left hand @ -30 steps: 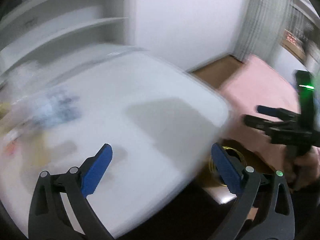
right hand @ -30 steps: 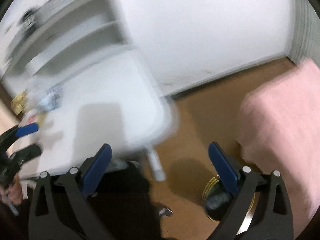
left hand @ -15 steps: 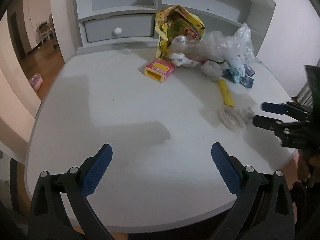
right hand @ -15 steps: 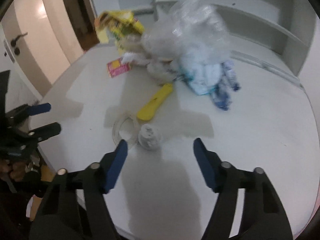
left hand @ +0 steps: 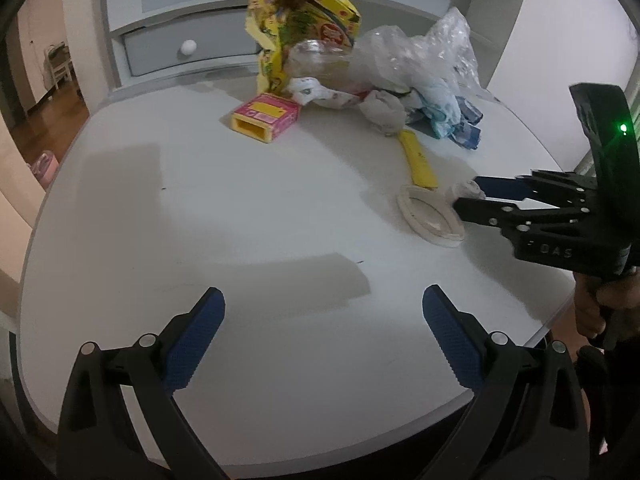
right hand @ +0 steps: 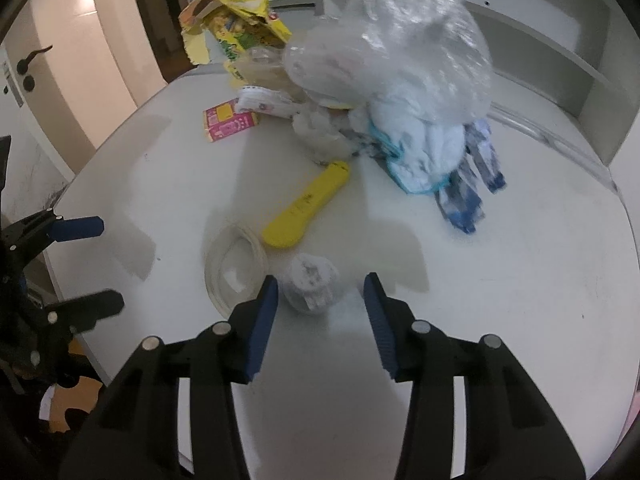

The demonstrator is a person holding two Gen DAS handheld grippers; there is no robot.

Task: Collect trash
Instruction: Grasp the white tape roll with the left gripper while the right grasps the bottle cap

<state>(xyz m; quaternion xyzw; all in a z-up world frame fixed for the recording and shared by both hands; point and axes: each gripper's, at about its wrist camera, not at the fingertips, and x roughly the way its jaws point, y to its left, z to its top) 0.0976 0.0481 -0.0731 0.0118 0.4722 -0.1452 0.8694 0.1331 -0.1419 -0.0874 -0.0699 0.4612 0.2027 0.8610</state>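
Trash lies on a white desk [left hand: 240, 220]. A crumpled white paper wad [right hand: 312, 288] sits between the fingers of my right gripper [right hand: 320, 292], which is open around it, pads apart from it. The wad also shows in the left wrist view [left hand: 466, 191], with the right gripper [left hand: 468, 194] at it. Beside the wad lie a white tape ring [right hand: 234, 264] and a yellow flat wrapper [right hand: 308, 204]. Farther back are a pink box [left hand: 266, 116], a torn yellow bag [left hand: 300, 20], a clear plastic bag [right hand: 392, 48] and blue-white packets [right hand: 468, 184]. My left gripper [left hand: 320, 320] is open and empty over the desk's front.
A grey-white hutch with shelves and a drawer with a white knob [left hand: 188, 46] stands behind the desk. A door [right hand: 36, 80] and hallway are at the left. The desk's front edge curves near my left gripper.
Both cameras swung from the floor and wall onto the desk. My right gripper has moved forward to the paper wad and its jaws have narrowed around it.
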